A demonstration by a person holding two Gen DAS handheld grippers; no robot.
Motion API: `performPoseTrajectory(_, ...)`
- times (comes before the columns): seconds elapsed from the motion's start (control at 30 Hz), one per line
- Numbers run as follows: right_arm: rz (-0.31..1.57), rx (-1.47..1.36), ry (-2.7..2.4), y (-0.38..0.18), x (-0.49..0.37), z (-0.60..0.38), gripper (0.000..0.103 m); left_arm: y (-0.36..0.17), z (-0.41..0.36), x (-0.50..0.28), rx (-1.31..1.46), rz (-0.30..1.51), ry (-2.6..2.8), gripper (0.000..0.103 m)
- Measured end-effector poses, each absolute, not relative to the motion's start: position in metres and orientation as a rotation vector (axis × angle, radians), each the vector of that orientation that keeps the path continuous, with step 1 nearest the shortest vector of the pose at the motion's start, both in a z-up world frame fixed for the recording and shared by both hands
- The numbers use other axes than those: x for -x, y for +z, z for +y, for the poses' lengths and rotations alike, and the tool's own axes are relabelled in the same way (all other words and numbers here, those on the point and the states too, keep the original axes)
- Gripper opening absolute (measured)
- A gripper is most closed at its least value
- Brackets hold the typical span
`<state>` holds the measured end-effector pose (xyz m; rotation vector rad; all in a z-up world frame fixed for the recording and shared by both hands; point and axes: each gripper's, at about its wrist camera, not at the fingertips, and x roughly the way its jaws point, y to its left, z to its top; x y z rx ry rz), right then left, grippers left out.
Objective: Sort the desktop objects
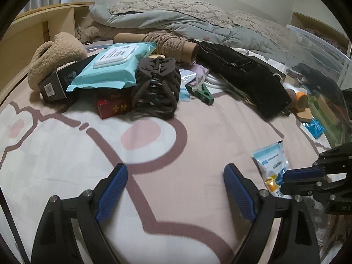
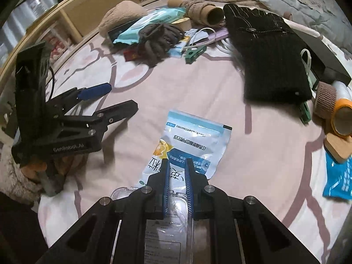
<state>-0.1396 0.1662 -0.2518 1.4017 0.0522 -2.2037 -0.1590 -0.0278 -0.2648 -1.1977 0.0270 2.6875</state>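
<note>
The right gripper point(image 2: 177, 177) is pinched nearly closed on the near end of a blue-and-white sachet point(image 2: 193, 140), likely so the flat packet can be carried clear of the clutter. The left gripper point(image 1: 176, 189) hangs wide and empty over bare bedsheet point(image 1: 66, 145), seemingly free for another item. Beyond lie a brown hair claw point(image 1: 157, 88), a wet-wipes pack point(image 1: 110, 66), a black knit glove point(image 2: 268, 57) and a twine spool point(image 1: 169, 46). The sorting surface is a bed with crumpled quilts point(image 1: 176, 19).
</note>
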Motion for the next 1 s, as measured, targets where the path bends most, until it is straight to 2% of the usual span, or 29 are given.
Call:
performPoseTrajectory(0.23,0.079,-1.384,-2.181,-0.249,0.125,0.171,0.015,-0.266,-0.023,0.148,1.189,0.079,2.691,0.090)
performPoseTrajectory(0.37,0.208,-1.412,-2.187,-0.227,0.121,0.161,0.015,-0.268,-0.024,0.148,1.191,0.072,2.689,0.090)
performPoseTrajectory(0.53,0.217,-1.376,-2.186,-0.203,0.106,0.178,0.015,-0.268,-0.026,0.148,1.187,0.052,2.684,0.090)
performPoseTrajectory(0.8,0.275,-1.513,-2.168,-0.222,0.079,0.224,0.015,-0.262,-0.028,0.142,1.163,0.017,2.680,0.090)
performPoseTrajectory(1.0,0.399,-1.496,-2.026,-0.234,0.056,0.203,0.015,-0.255,-0.036,0.129,1.134,-0.044,2.652,0.090)
